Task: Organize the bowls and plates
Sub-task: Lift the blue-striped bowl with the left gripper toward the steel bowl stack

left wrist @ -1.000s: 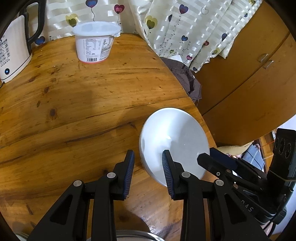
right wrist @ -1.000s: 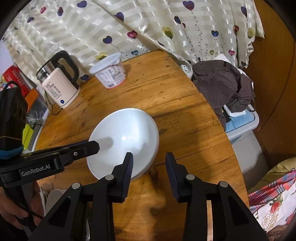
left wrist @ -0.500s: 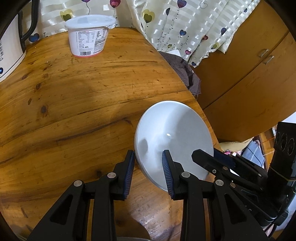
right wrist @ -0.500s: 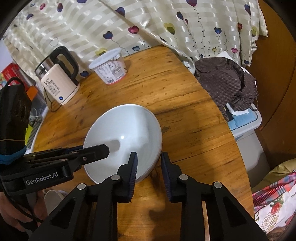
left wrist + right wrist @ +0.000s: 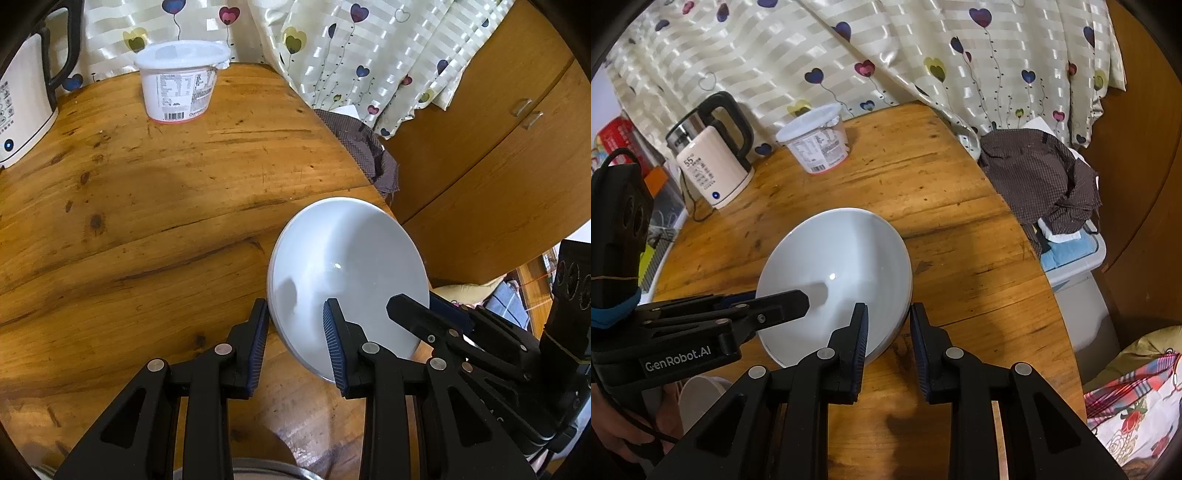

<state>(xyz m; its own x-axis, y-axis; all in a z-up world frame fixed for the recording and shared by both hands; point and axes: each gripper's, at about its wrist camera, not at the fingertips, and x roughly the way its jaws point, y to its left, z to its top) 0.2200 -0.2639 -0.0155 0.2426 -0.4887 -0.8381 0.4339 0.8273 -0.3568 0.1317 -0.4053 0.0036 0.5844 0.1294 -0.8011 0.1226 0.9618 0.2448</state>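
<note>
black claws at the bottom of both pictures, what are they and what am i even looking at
They are two hand-held grabbing tools. A person holds one in each hand, and each carries a wide-angle camera looking along its two fingers. One picture comes from the left tool, the other from the right tool, so each also sees the other from the side. On the wooden table stand a kettle and a lidded white tub. The white bowl is tilted up off the wood. The left tool grips its rim, one finger inside and one outside. The right tool has just been closing over the opposite rim; whether it pinches yet is unclear.
</note>
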